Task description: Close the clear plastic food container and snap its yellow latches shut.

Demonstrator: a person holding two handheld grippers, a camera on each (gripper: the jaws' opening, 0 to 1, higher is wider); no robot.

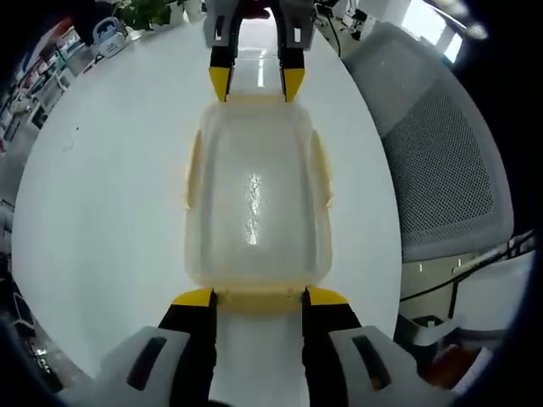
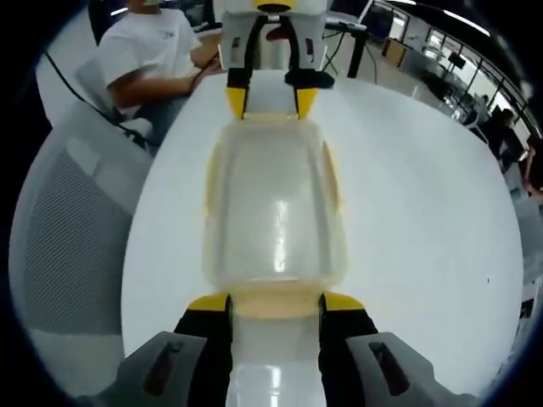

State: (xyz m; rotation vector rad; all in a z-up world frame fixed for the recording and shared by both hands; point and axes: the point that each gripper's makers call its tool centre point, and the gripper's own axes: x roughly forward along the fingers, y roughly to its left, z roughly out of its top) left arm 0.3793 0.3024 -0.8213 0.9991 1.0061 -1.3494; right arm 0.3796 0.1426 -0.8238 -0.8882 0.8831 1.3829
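Grippers (image 1: 251, 297) at opposite container (image 1: 254, 199) ends

Glossy clear plastic container (image 1: 254, 203) on smooth, shiny white table (image 1: 110, 212).

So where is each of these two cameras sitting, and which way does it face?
Left gripper view: rides on the left hand-held gripper, looking over the container at the right hand-held gripper and a chair.
Right gripper view: rides on the right hand-held gripper, facing back at the left one and a seated person.
Shared: container, white table, both grippers.
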